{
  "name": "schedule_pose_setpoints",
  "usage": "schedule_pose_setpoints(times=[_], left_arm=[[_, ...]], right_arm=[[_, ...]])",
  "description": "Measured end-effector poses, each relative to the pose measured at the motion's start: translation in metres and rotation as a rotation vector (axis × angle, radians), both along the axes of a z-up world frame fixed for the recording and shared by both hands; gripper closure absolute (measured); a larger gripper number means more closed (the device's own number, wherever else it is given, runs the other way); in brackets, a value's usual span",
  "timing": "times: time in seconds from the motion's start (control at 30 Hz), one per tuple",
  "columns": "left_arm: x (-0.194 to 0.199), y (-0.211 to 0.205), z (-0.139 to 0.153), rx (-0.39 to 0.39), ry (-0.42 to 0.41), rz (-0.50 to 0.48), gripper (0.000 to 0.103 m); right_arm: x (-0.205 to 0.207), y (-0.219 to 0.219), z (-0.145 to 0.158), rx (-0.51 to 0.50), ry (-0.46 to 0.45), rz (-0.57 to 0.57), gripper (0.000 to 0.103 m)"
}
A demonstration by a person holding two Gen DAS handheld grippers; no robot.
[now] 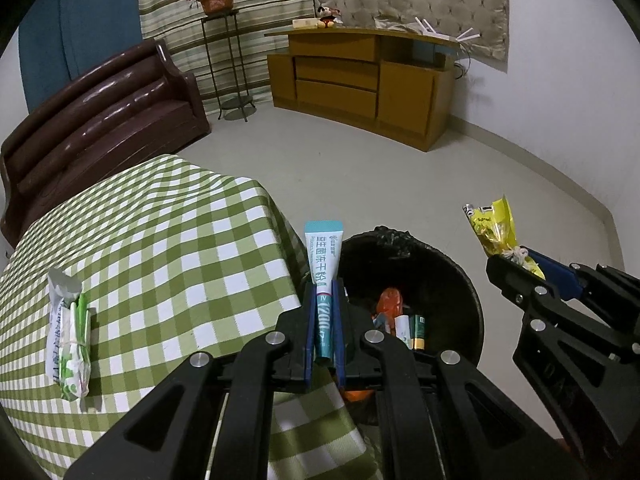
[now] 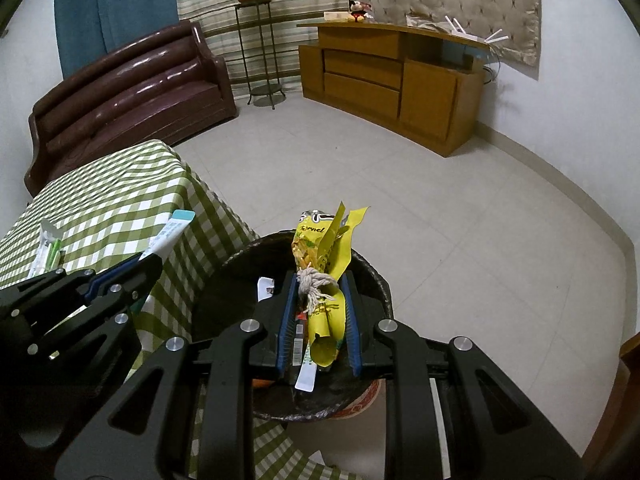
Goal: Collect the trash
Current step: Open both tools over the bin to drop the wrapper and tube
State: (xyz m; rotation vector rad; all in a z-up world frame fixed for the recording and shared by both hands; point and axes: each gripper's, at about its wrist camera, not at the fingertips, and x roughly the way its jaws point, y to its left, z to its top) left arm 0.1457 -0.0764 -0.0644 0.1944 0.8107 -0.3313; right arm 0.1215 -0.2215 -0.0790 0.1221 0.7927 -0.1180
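My left gripper is shut on a white and teal tube that stands up between its blue pads, at the table's right edge beside the black trash bin. My right gripper is shut on a crumpled yellow wrapper with a tuft of white string, held over the bin. The bin holds several bits of trash, an orange one among them. In the left wrist view the right gripper shows at the right with the yellow wrapper. The right wrist view catches the left gripper and tube at the left.
A green and white wrapper lies on the green checked tablecloth. Beyond stand a brown sofa, a plant stand and a wooden cabinet. Pale tiled floor stretches past the bin.
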Motion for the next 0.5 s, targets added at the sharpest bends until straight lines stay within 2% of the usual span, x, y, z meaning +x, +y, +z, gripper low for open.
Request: schedule_pose_setpoints(times=[0.13,0.2,0.27,0.37,0.5], left_arm=[[0.0035,-0.0021,-0.0018,0.003,0.005,0.009,0.088],[0.0061,-0.0023,-0.0025,0.001,0.016,0.013,0.083],[0.0068,-0.0008,-0.0024,-0.004,0.019,0.018,0.072],[0.0066,-0.0005,-0.0012,-0.007,0.016,0.021,0.064],[0.0064,0.0017,-0.0002,-0.009,0.011,0.023,0.058]], right_arm=[[0.0037,-0.0042,-0.0036,0.017,0.005,-0.004,0.08],[0.0052,-0.0071,-0.0052,0.022,0.004,-0.016,0.073],[0.0057,-0.008,-0.0053,0.023,0.002,-0.021,0.07],[0.0055,-0.0087,-0.0054,0.02,0.0,-0.025,0.07],[0.0055,-0.0096,-0.0037,0.017,-0.006,-0.033,0.069]])
